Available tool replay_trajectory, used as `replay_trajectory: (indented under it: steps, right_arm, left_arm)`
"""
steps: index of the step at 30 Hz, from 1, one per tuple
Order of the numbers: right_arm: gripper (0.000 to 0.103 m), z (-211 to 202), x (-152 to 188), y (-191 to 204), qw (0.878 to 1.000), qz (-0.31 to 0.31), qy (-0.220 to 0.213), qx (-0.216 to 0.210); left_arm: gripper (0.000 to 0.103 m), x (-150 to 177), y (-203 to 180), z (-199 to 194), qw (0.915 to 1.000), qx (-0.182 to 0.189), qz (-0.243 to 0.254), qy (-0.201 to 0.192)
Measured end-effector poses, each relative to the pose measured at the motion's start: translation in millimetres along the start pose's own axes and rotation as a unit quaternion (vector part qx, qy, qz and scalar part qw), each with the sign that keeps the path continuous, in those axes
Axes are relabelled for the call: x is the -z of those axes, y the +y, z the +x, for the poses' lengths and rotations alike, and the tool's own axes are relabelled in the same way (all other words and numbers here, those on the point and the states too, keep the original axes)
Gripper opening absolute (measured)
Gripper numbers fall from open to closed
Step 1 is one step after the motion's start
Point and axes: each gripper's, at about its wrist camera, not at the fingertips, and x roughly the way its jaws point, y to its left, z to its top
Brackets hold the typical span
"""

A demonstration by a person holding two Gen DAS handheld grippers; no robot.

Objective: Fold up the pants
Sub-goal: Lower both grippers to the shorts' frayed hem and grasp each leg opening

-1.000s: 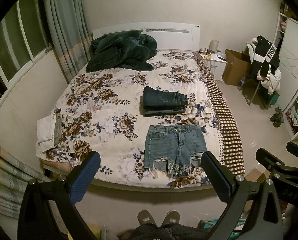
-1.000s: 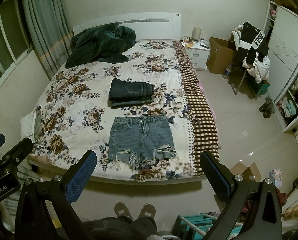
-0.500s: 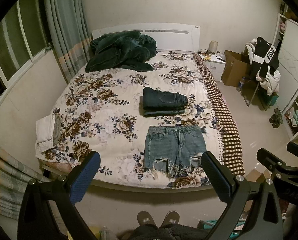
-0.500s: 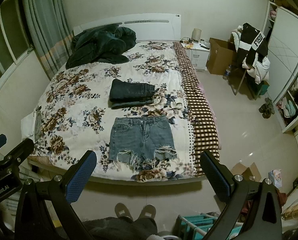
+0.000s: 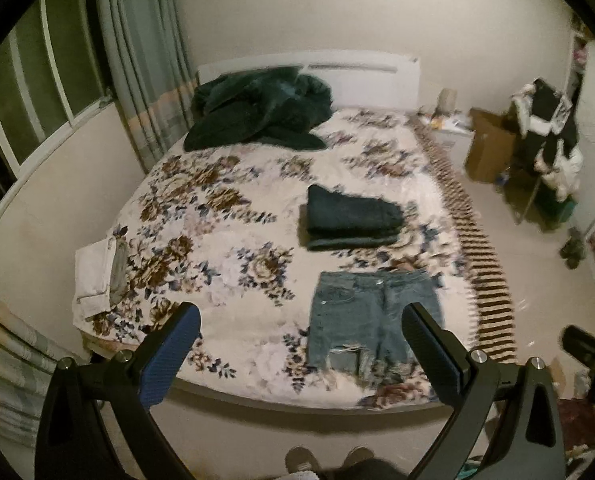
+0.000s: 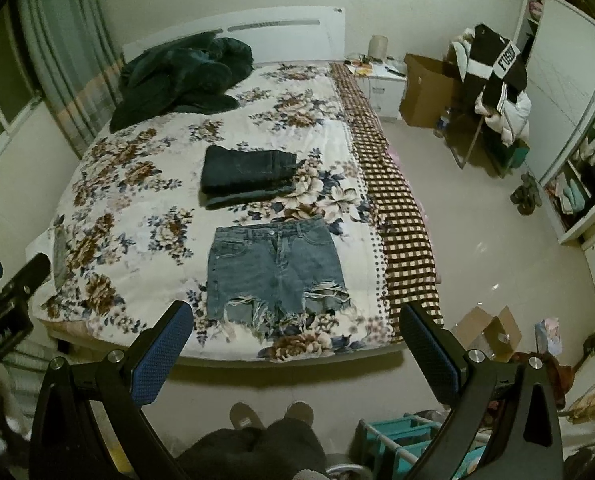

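Both the left claw (image 5: 301, 356) and the right claw (image 6: 295, 354) are spread wide, holding nothing and touching nothing, raised off the foot of the bed (image 6: 145, 216). The denim shorts (image 6: 275, 270) lie flat near the bed's foot edge, waistband toward the headboard and frayed leg hems toward the person, so the long axis runs head to foot. Just beyond the waistband sits a folded dark pair of jeans (image 6: 247, 174), apart from the shorts.
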Motion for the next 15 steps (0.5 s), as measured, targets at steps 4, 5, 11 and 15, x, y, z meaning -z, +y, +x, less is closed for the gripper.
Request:
replay_trajectory:
  steps: [4,5,11,15]
  right_arm:
    - [0.103,66.2,-19.8,-14.6,0.999,-0.003,0.033,-0.01]
    - [0.103,84.8,-18.9,-21.9,0.999,-0.003,0.041,-0.011]
    - [0.103,222.3,-62.6,-72.0,0.992,0.001,0.108,-0.068]
    - [0.102,335.7,-99.9,-115.0,0.985,-0.037,0.143,-0.087]
  left_arm:
    - [0.103,4.9,-19.4,58.8,0.9992,-0.022,0.002,0.034]
    - [0.103,5.5,-29.7,75.7,0.9986,-0.033,0.003,0.041]
    - [0.103,36.0,-82.4,156.9,0.9952,-0.066,-0.004,0.072]
    - [0.103,63.3,-151.8,243.0,0.9884,-0.087,-0.035,0.12]
